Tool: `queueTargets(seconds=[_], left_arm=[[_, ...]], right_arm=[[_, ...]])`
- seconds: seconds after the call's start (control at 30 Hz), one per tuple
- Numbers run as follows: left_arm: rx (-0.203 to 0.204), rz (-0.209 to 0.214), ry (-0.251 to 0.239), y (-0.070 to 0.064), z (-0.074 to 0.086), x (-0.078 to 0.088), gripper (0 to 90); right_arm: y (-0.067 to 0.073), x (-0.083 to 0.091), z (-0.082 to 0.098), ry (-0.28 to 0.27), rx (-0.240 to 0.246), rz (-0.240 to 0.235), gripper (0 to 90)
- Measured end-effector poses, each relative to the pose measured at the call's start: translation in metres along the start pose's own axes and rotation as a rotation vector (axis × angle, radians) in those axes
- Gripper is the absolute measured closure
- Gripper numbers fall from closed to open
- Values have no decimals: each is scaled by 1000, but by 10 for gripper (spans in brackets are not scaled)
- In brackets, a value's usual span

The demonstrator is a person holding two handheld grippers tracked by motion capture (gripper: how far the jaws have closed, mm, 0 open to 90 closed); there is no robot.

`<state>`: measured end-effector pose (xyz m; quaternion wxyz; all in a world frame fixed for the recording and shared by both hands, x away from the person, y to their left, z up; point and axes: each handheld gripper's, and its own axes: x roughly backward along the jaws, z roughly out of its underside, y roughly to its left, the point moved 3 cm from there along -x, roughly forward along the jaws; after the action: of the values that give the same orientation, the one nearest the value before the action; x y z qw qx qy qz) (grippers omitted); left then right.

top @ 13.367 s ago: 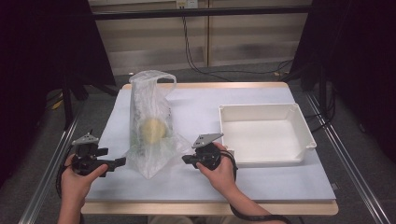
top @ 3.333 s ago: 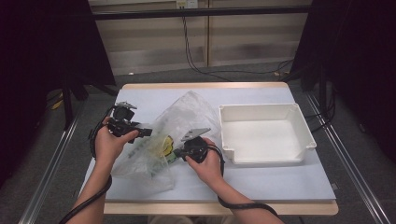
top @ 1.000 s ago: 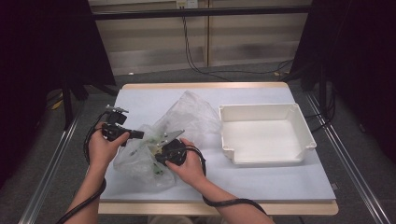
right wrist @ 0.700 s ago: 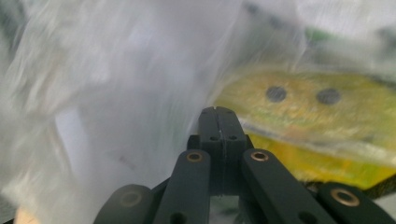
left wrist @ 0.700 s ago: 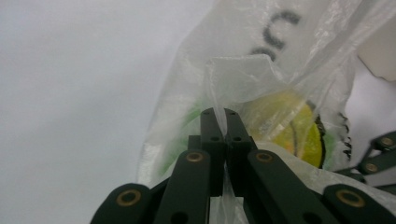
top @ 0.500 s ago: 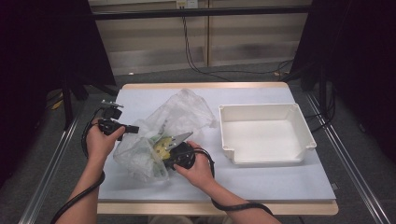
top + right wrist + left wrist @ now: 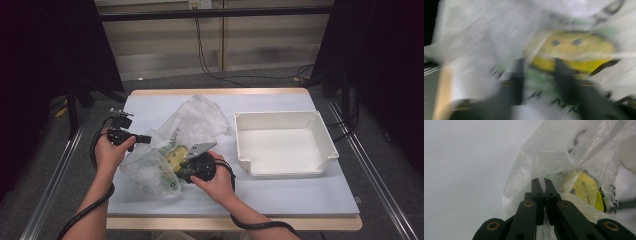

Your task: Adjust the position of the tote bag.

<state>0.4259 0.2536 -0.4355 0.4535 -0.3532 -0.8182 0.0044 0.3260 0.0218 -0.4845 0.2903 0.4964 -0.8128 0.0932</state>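
A crumpled clear plastic bag (image 7: pixel 196 121) lies on the pale table sheet, and a yellow thing (image 7: pixel 172 154) with green and black marks sits at its mouth. My left gripper (image 7: pixel 148 139) is shut on a fold of the bag's rim (image 7: pixel 537 160), with the film pinched between its jaws (image 7: pixel 541 180). The yellow thing (image 7: pixel 589 190) lies just beyond, inside the bag. My right gripper (image 7: pixel 176 163) reaches into the bag's mouth. Its jaws have just been opening and stand apart (image 7: pixel 539 63) in a blurred view. The yellow thing (image 7: pixel 579 47) lies close behind them.
An empty white tray (image 7: pixel 280 115) stands to the right of the bag. Bare table sheet (image 7: pixel 280 196) runs along the front and right. Cables trail from both grippers toward the table's front edge. Dark frames and rails flank the table.
My right hand has shifted a little to the right and nearer the front edge, and its jaws now stand apart. More of the yellow thing shows at the bag's mouth. My left hand has stayed put.
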Motion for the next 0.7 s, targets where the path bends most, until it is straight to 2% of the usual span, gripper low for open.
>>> queueTargets(seconds=[0.07, 0.2, 0.3, 0.37, 0.4, 0.57, 0.63, 0.7], left_arm=[[-3, 13, 5, -1, 0, -1, 896], [-4, 20, 12, -1, -1, -3, 897], [-9, 21, 9, 1, -1, -1, 896], [-11, 19, 12, 2, -1, 1, 896], [-13, 21, 12, 3, -2, 1, 896], [-16, 25, 11, 2, -2, 1, 896], [-20, 30, 12, 0, -1, 0, 896], [-22, 32, 13, -1, -1, 0, 895]], right_arm=[[-1, -5, -5, 0, 3, -3, 568], [2, -22, -14, 26, 58, -23, 394], [6, -29, -18, 17, 75, -35, 373], [7, -25, -19, 17, 77, -14, 371], [6, -21, -18, 11, 63, -15, 369], [-9, -1, -8, 22, 13, 45, 378], [-17, 3, -6, 32, -2, 81, 384], [-20, 4, -6, 32, -7, 91, 388]])
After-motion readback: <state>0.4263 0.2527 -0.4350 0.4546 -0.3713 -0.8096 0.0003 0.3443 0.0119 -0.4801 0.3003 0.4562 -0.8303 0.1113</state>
